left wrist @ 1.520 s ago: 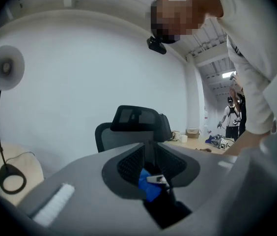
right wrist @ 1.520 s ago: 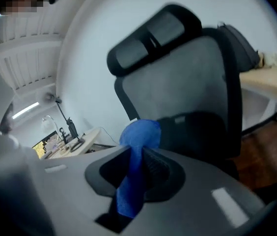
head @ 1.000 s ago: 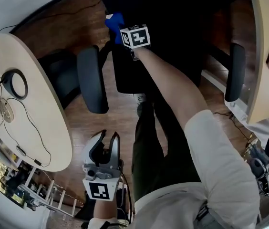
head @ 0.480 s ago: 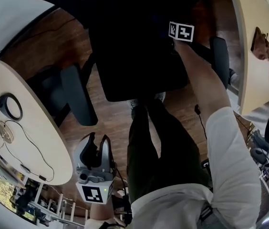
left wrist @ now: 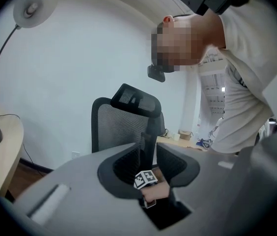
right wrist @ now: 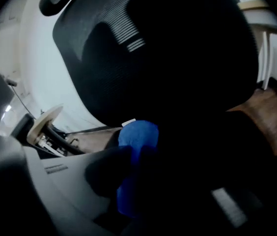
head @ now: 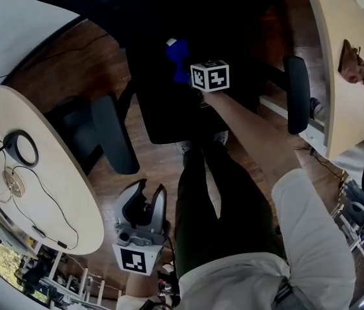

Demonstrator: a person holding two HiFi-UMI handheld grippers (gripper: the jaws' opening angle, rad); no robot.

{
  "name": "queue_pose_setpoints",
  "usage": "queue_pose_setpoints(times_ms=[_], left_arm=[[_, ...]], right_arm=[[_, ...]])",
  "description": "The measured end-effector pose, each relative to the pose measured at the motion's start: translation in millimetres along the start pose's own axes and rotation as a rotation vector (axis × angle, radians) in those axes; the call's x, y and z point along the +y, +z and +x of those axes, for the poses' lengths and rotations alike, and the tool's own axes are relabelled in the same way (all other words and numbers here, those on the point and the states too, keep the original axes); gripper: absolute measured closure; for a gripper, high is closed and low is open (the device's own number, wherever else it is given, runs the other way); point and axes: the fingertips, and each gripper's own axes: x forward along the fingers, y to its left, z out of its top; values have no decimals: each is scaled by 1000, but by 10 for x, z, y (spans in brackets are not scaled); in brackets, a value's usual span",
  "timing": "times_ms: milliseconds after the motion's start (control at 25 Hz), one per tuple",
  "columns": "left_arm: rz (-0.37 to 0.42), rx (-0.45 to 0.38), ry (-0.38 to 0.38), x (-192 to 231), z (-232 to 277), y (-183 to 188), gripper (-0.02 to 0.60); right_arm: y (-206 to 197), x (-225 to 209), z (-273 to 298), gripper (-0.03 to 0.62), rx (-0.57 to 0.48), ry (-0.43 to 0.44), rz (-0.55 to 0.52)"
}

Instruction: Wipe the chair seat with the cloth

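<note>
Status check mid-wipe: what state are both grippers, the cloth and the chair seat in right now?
right gripper: jaws shut on the blue cloth, held out over the chair seat.
left gripper: jaws apart, empty, held low beside the person's leg, away from the chair.
blue cloth: bunched, sticking out past the jaws; contact with the seat cannot be told.
chair seat: black, too dark to tell clean from dirty.

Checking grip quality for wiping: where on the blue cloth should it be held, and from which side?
Hold the cloth by its gathered tail, coming from the front of the seat, as the right gripper does. The rounded wad sticking out past the fingers leaves a soft pad free to rub the seat.
</note>
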Motion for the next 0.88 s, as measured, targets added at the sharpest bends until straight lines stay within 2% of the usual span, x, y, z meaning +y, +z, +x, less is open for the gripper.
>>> queue_pose_setpoints(times_ms=[80,160,280,400,520,720,880], left_arm=[[15,2,6,31,-25,22,373],[14,4,26,83,-110,-21,373],[7,-4,41,190,-255,-38,373],[-13,13,60,232,-357,-114,373],[-48,-18,68,217,-400,-122,373],[-69,-42,35,51,-235,-31,373],[-67,-44,-2,-98,-152,-8,373]], right_arm=[[-258,662,272,528,49,91,12],[-529,956,570,528,97,95,14],[-753,1048,883,528,116,48,7],[-683,901,826,528,111,14,-37],[-602,357,599,528,112,-59,-69],[-366,-974,-125,528,108,-251,-76],[-325,-1912,-750,528,147,-418,-83]])
